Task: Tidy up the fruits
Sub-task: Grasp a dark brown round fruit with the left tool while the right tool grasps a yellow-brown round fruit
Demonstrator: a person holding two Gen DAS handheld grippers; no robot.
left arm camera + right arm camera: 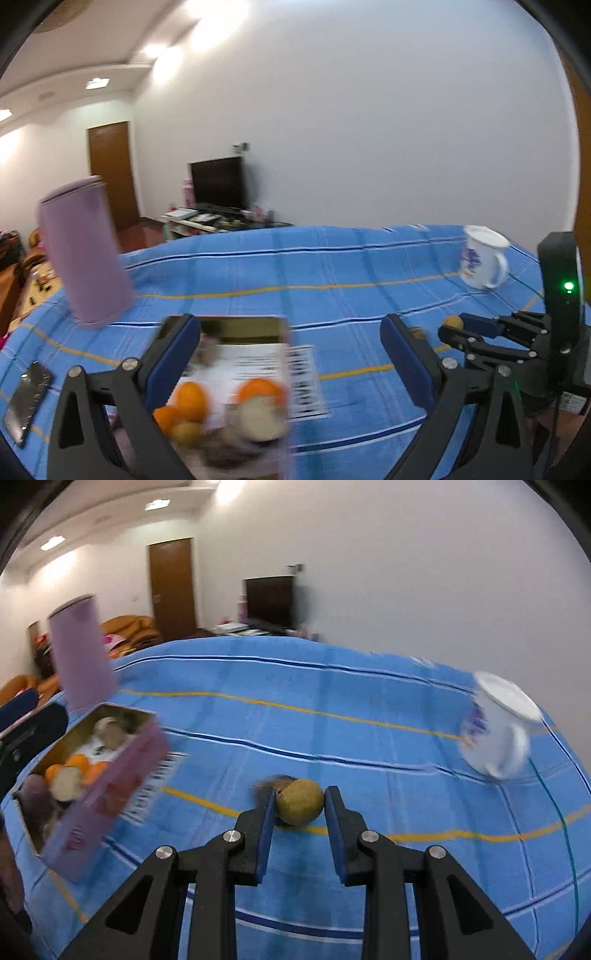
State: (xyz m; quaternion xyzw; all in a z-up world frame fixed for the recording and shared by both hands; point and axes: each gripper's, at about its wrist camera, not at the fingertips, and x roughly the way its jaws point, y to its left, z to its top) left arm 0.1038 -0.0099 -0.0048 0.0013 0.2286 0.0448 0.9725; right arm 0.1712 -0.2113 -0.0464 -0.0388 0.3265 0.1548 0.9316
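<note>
Both right gripper (299, 803) jaws pinch the pear (299, 801) — angled downward.

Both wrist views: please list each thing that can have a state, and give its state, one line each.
Right gripper: jaws shut on the pear.
Pear: held, low over the blue cloth.
Left gripper: jaws open, nothing between them.
Purple tin box: open, with oranges and other fruit inside.
Lilac canister: upright, lid on.
White mug: upright.
Phone: flat, screen dark.
</note>
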